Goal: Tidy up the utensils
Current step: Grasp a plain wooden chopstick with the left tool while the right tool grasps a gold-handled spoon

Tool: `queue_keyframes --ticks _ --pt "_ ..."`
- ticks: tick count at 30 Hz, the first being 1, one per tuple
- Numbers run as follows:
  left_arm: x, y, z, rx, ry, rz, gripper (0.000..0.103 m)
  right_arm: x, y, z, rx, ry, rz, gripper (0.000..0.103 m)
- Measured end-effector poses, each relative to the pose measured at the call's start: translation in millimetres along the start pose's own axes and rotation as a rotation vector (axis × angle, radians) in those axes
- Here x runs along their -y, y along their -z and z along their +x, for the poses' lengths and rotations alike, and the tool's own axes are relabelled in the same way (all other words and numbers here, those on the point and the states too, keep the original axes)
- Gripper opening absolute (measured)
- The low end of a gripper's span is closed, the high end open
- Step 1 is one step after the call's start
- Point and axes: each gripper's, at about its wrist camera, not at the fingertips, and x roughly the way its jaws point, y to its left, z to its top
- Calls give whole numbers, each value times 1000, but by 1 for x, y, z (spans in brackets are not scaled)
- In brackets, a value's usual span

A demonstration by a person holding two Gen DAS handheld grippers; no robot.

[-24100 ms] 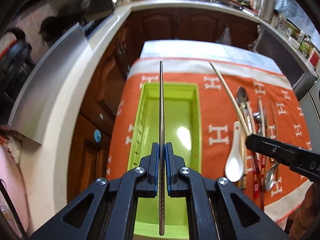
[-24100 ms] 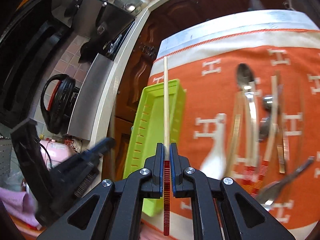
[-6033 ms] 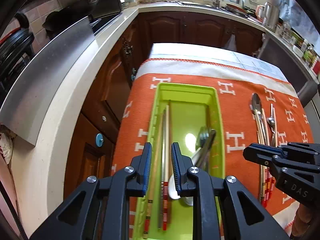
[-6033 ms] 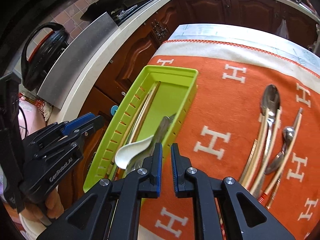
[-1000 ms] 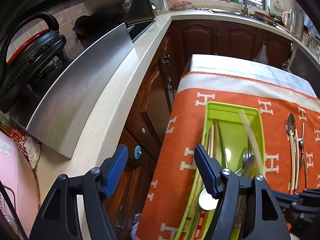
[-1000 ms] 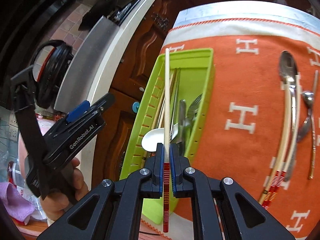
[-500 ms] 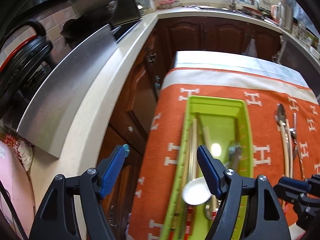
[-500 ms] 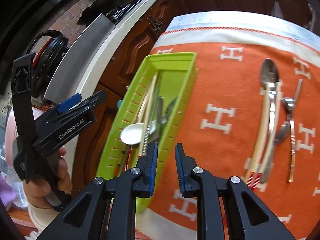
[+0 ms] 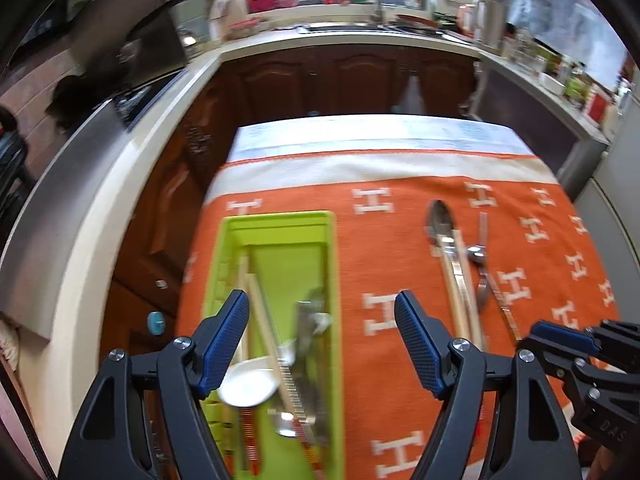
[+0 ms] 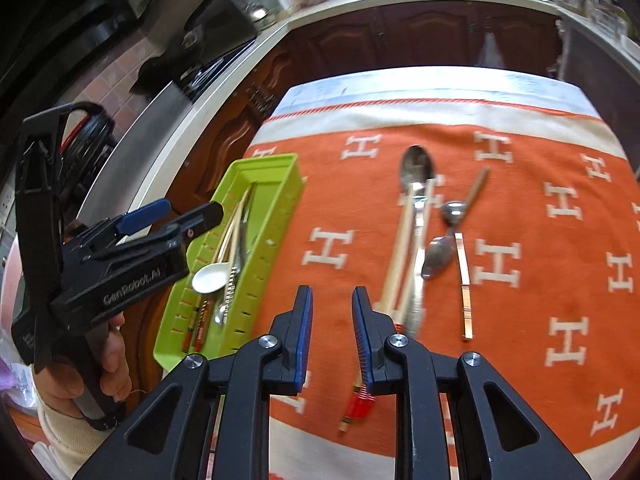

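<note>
A lime-green tray (image 9: 276, 218) (image 10: 260, 164) lies on the left of the orange cloth. It holds chopsticks, a white spoon (image 9: 246, 388) (image 10: 210, 276) and metal cutlery. On the cloth to its right lie a large metal spoon (image 9: 440, 220) (image 10: 416, 168), pale chopsticks (image 10: 400, 248), two small spoons (image 10: 452, 212) and a flat metal chopstick (image 10: 464, 280). My left gripper (image 9: 322, 308) (image 10: 132, 248) stands wide open above the tray's right wall, holding nothing. My right gripper (image 10: 332, 300) (image 9: 560, 340) hangs over bare cloth between the tray and the loose utensils. Its jaws are opening, with nothing between them.
The table's left edge drops beside dark wooden cabinets (image 9: 172, 200) under a pale counter (image 9: 100, 208). A hand (image 10: 112, 364) holds the left gripper off the table's left side. A white cloth border (image 9: 380, 168) runs along the far side.
The right gripper let go of the chopstick it held, which now lies in the tray, and swung right towards the loose utensils. The left gripper moved right, over the tray.
</note>
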Motion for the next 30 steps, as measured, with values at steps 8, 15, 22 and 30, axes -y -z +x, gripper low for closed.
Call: queue_keyframes --ticks 8,15,22,30 --pt "36 2 24 -100 147 -19 81 51 7 -12 31 84 48 25" --pt "52 12 65 -176 188 -29 81 95 8 15 7 115 109 26" --pt "76 18 96 -232 208 22 64 114 9 51 -42 112 86 26" --pt "92 28 113 -270 177 70 47 108 6 83 -69 131 4 26"
